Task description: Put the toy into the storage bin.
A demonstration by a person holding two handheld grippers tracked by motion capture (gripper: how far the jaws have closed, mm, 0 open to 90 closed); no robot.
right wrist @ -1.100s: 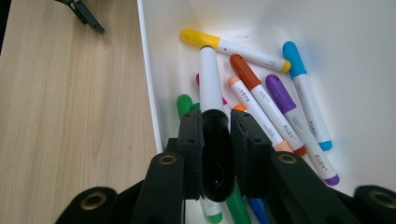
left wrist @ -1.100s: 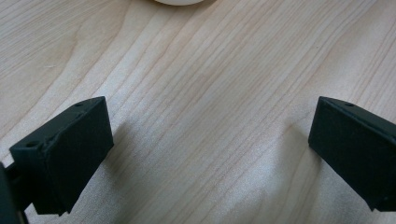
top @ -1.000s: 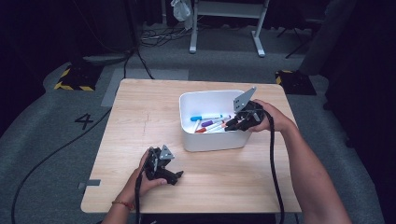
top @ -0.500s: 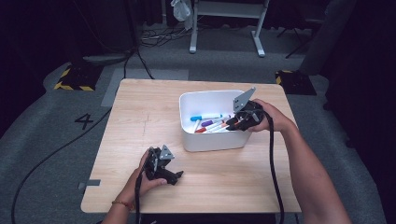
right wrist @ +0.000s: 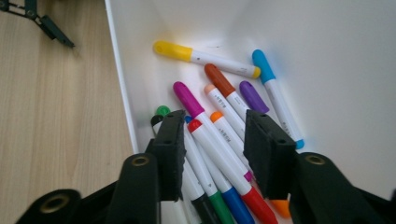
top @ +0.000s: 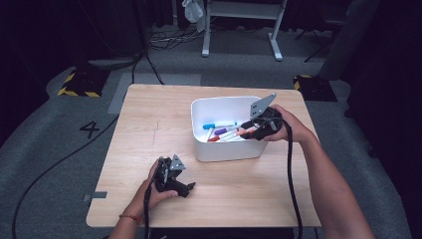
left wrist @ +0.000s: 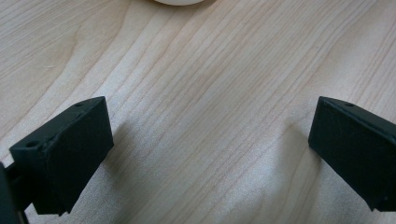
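Note:
A white bin [top: 224, 149] stands right of the table's middle and holds several coloured markers [top: 226, 133]. My right gripper [top: 247, 130] reaches into the bin over its right rim. Its jaws have just been opening. In the right gripper view the right gripper [right wrist: 212, 123] is open, its jaws standing apart. A red-capped marker [right wrist: 219, 158] and an orange-capped marker [right wrist: 229, 135] lie loose between them on the pile. My left gripper [top: 188, 188] rests on the table near the front edge. In the left gripper view the left gripper [left wrist: 210, 140] is wide open over bare wood.
The wooden table [top: 149, 124] has bare wood to the left of the bin and behind it. A cable [top: 291, 174] trails from the right gripper along the forearm. Dark floor with cables and a stand's feet [top: 239, 50] lies beyond the far edge.

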